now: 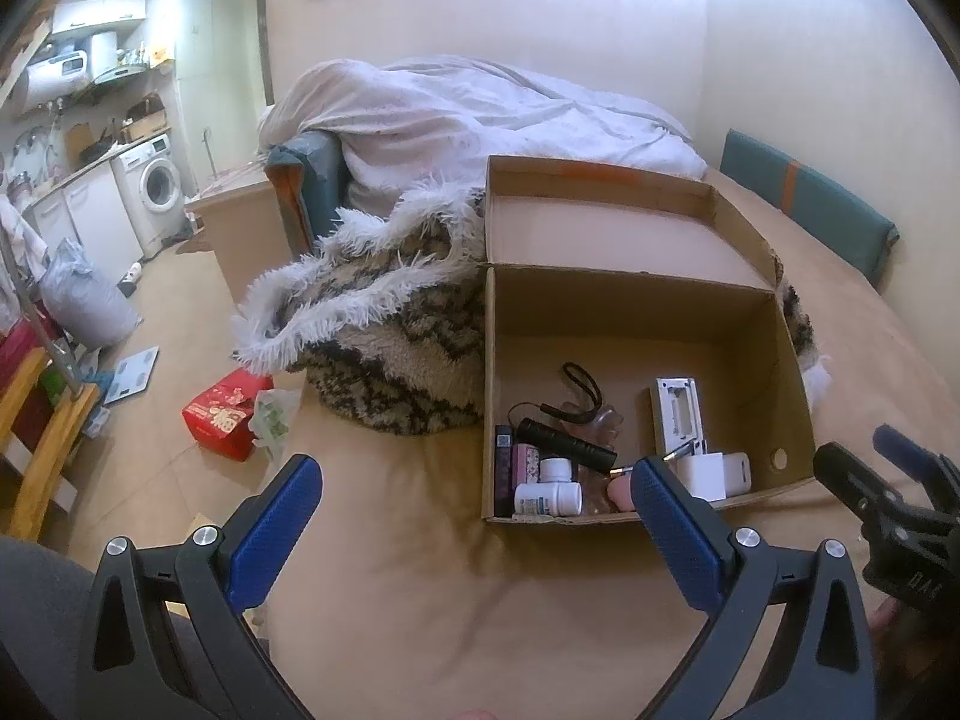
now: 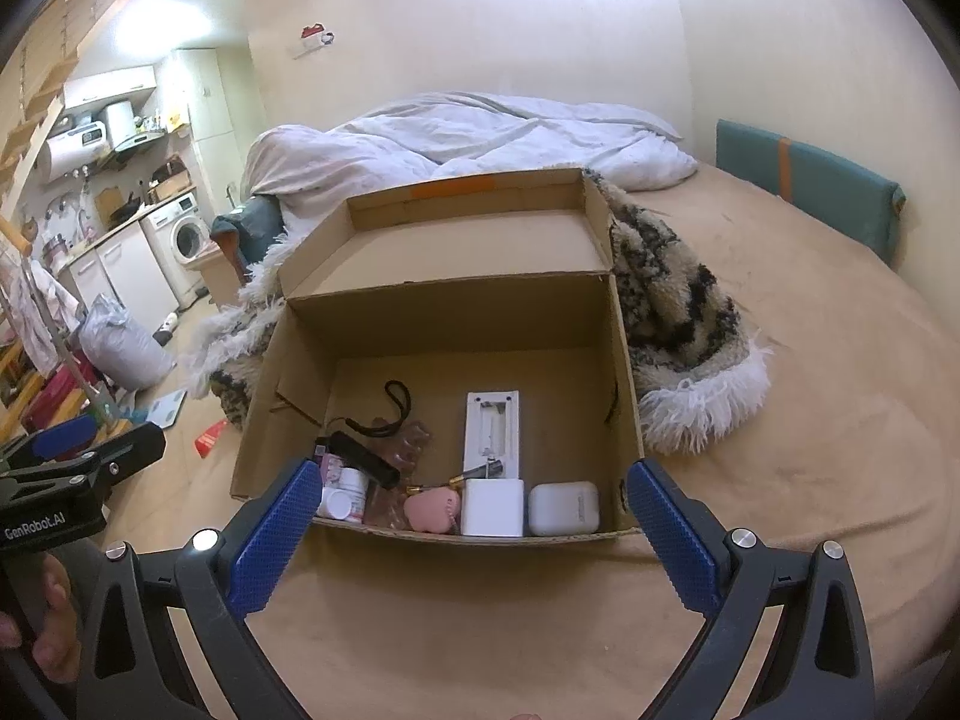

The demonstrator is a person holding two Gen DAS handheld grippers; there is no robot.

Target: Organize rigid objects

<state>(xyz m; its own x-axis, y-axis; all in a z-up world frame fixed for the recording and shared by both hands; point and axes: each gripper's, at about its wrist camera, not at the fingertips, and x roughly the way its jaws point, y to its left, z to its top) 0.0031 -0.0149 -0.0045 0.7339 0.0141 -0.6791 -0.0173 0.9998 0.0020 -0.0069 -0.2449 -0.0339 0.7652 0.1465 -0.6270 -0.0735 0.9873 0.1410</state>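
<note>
An open cardboard box (image 1: 636, 294) (image 2: 444, 312) stands on the tan bed. Inside lie a black flashlight (image 1: 567, 441) (image 2: 366, 459), white pill bottles (image 1: 549, 495) (image 2: 345, 495), a pink heart-shaped item (image 2: 432, 510), a white cube (image 2: 493, 507), a white case (image 2: 564, 507) and a white flat device (image 2: 492, 426). My left gripper (image 1: 474, 504) is open and empty, just short of the box's near wall. My right gripper (image 2: 474, 504) is open and empty at the near wall. Each gripper shows at the edge of the other's view.
A shaggy black-and-cream blanket (image 1: 384, 312) (image 2: 678, 312) lies against the box. A white duvet (image 1: 480, 114) is heaped behind. A teal cushion (image 2: 810, 192) leans on the wall at right. The floor at left holds a red box (image 1: 225, 414), a scale and bags.
</note>
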